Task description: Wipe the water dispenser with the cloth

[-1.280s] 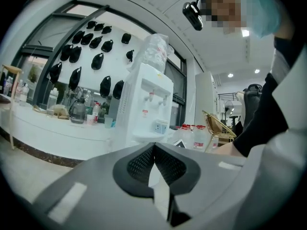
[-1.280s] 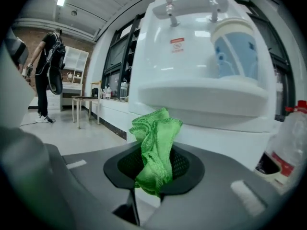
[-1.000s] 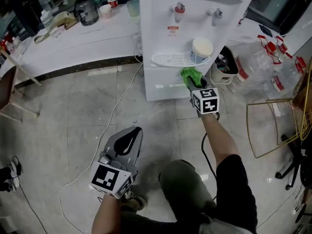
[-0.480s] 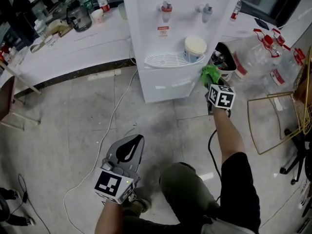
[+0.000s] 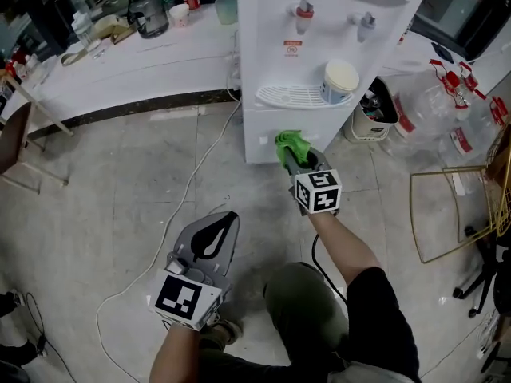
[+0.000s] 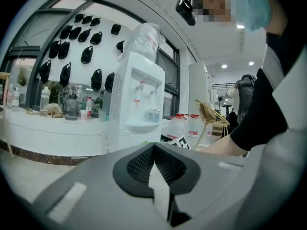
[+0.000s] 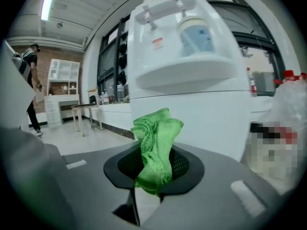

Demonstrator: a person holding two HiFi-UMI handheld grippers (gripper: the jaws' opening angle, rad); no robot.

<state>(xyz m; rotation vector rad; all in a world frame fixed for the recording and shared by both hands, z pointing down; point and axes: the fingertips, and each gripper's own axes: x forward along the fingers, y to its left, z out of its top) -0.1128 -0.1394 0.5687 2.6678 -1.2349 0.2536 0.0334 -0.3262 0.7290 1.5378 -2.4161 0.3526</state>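
The white water dispenser [image 5: 335, 22] stands on the floor with a paper cup [image 5: 339, 80] on its drip tray [image 5: 289, 96]. My right gripper [image 5: 294, 152] is shut on a crumpled green cloth [image 5: 289, 144], held just in front of the dispenser's lower front panel [image 7: 201, 114]. In the right gripper view the green cloth [image 7: 156, 147] sticks up from between the jaws, a short way off the panel. My left gripper [image 5: 209, 243] hangs low over the floor, shut and holding nothing; in its own view the dispenser [image 6: 139, 102] shows at a distance.
A long white counter [image 5: 120, 62] with bottles and a kettle runs left of the dispenser. A cable [image 5: 188, 186] trails over the tiled floor. Large water bottles [image 5: 459, 118], a small bin [image 5: 371, 114] and a gold wire rack [image 5: 459, 206] crowd the right side.
My right gripper with the cloth has swung from the dispenser's right side, near the bin, leftward and down to its lower front panel. The left gripper has barely moved.
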